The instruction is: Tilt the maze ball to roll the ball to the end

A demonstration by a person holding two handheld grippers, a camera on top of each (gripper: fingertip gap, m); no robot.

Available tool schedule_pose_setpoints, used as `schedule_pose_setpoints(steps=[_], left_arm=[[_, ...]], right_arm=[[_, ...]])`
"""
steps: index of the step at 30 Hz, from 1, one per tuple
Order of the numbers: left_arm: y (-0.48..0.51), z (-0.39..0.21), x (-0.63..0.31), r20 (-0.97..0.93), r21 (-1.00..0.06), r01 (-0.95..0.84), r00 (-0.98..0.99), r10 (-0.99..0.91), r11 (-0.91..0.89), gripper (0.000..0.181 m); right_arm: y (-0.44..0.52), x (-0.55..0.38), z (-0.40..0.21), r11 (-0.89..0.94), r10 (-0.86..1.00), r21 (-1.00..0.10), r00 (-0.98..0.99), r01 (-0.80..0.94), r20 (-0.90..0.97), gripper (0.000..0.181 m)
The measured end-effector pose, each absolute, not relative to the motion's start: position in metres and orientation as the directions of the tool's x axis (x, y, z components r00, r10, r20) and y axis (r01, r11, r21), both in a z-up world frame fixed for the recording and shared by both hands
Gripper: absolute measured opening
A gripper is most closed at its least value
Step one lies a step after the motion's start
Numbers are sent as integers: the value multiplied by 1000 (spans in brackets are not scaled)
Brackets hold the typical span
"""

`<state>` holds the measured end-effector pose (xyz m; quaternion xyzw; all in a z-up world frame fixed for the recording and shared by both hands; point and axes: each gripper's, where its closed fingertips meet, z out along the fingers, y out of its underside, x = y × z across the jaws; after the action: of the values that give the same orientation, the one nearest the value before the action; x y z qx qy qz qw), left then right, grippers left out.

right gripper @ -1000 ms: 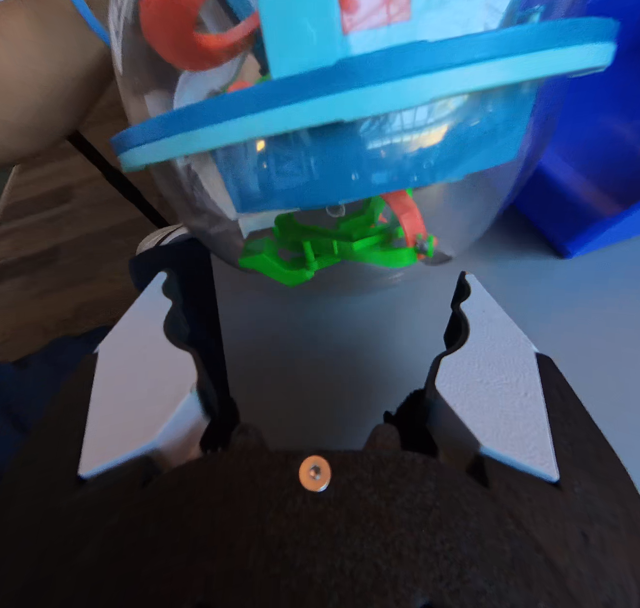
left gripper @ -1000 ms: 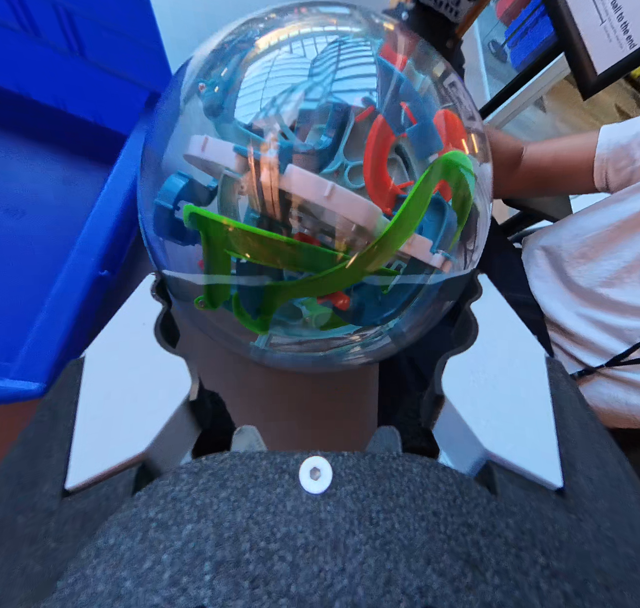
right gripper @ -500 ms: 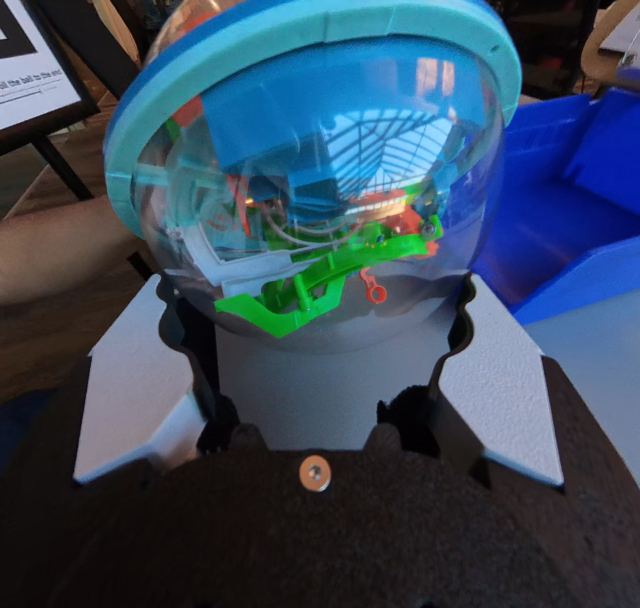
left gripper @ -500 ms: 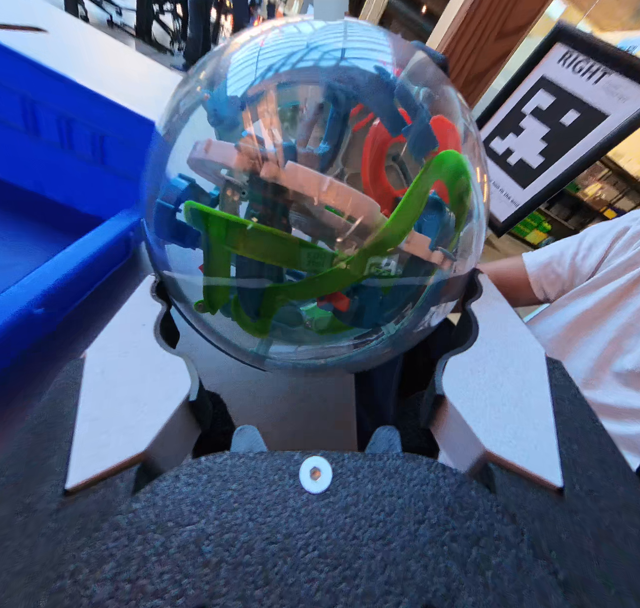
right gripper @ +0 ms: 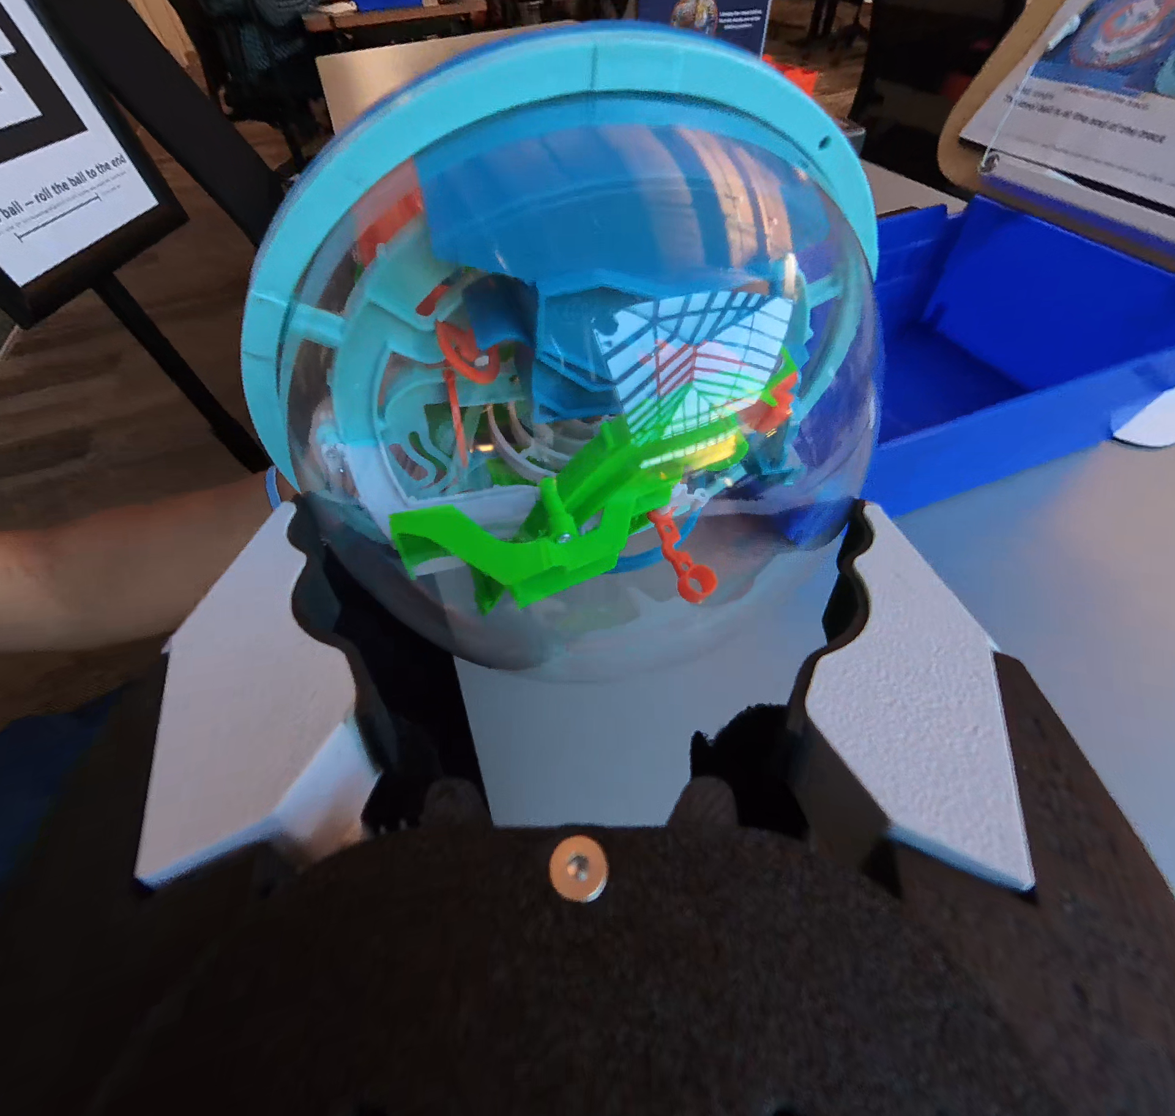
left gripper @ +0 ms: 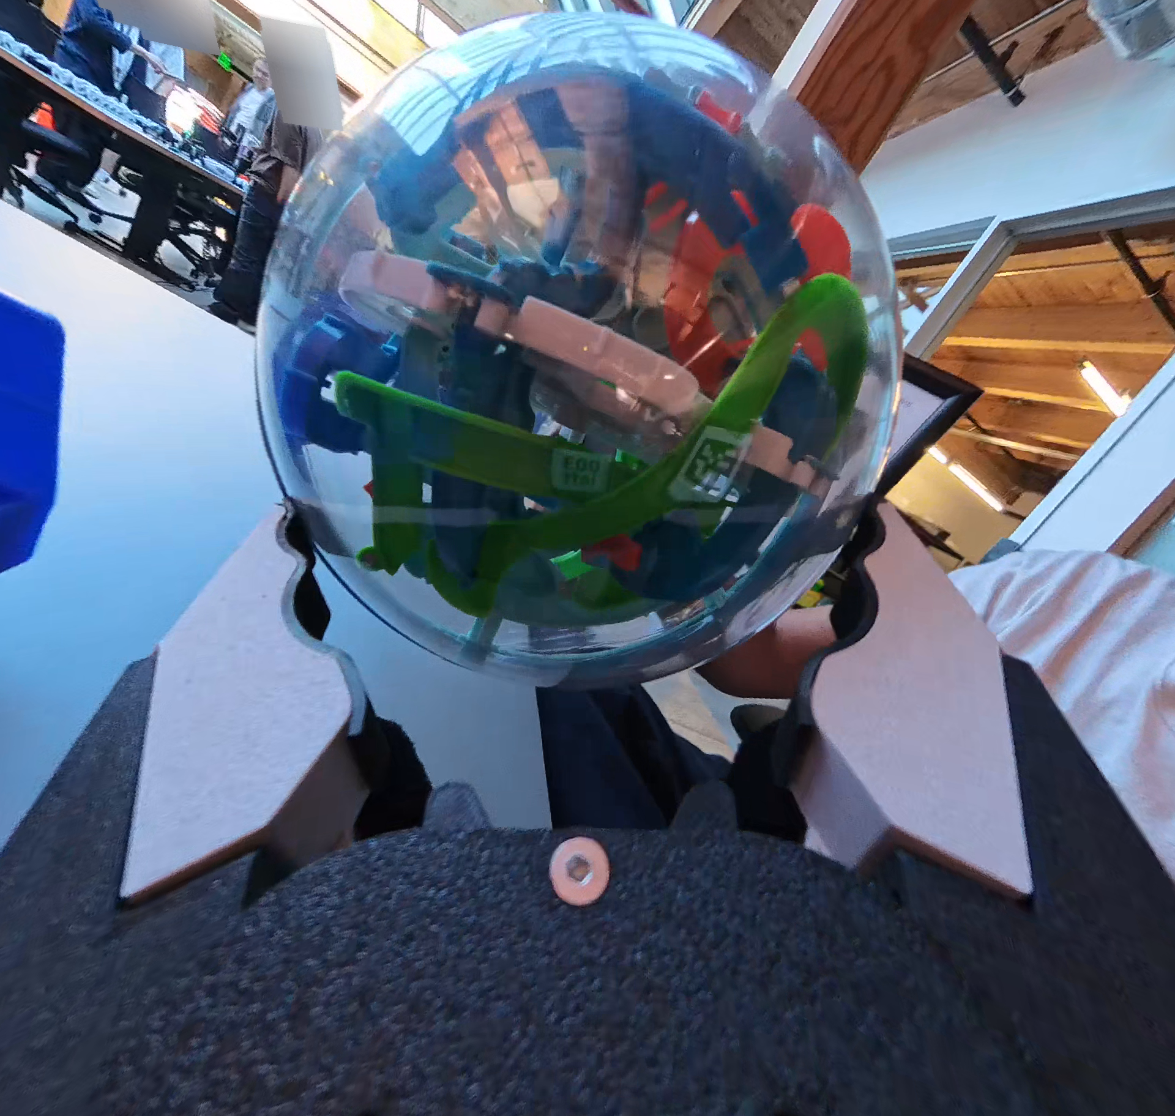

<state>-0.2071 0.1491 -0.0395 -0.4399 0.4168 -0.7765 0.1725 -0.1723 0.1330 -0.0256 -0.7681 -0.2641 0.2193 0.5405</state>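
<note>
Table (right gripper: pixel 1049 577), blue bin (right gripper: pixel 1017 348) (contents unseen)

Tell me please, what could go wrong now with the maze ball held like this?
1. The maze ball is smooth and round, and each gripper, left and right, touches only its lower sides, so it may slip.
2. It seems lifted off the table; a drop could crack it.

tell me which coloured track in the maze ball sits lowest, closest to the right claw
The bright green track, low in the maze ball; blue and orange pieces sit higher.
</note>
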Motion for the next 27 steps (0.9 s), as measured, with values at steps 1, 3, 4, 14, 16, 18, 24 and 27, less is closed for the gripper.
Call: schedule_pose_setpoints(steps=[1, 3, 4, 14, 16, 18, 24, 27], left_arm=[[148, -41, -205, 555, -787, -111, -558, -617, -607, 158], [147, -44, -203, 582, -768, -140, -560, -590, -625, 159], [148, -45, -202, 589, -761, -143, -560, -583, -632, 159], [153, -44, -205, 654, -675, -190, -602, -458, -713, 159], [153, -44, -205, 666, -656, -208, -611, -427, -726, 159], [154, -44, -206, 672, -643, -214, -618, -408, -735, 158], [157, -42, -208, 689, -602, -230, -633, -352, -765, 159], [157, -42, -208, 699, -580, -252, -642, -315, -774, 159]], right_arm=[[133, -170, -25, -287, 636, -945, 769, 156, -66, 154], [133, -168, -27, -309, 623, -942, 776, 129, -97, 154], [133, -168, -29, -315, 617, -941, 780, 122, -105, 154], [142, -171, -20, -351, 557, -936, 812, 40, -174, 154], [144, -171, -18, -366, 544, -930, 817, 25, -192, 154], [145, -172, -16, -378, 532, -926, 823, 20, -200, 154], [147, -175, -16, -431, 484, -902, 846, 8, -223, 154], [148, -175, -14, -445, 460, -895, 855, -10, -238, 154]])
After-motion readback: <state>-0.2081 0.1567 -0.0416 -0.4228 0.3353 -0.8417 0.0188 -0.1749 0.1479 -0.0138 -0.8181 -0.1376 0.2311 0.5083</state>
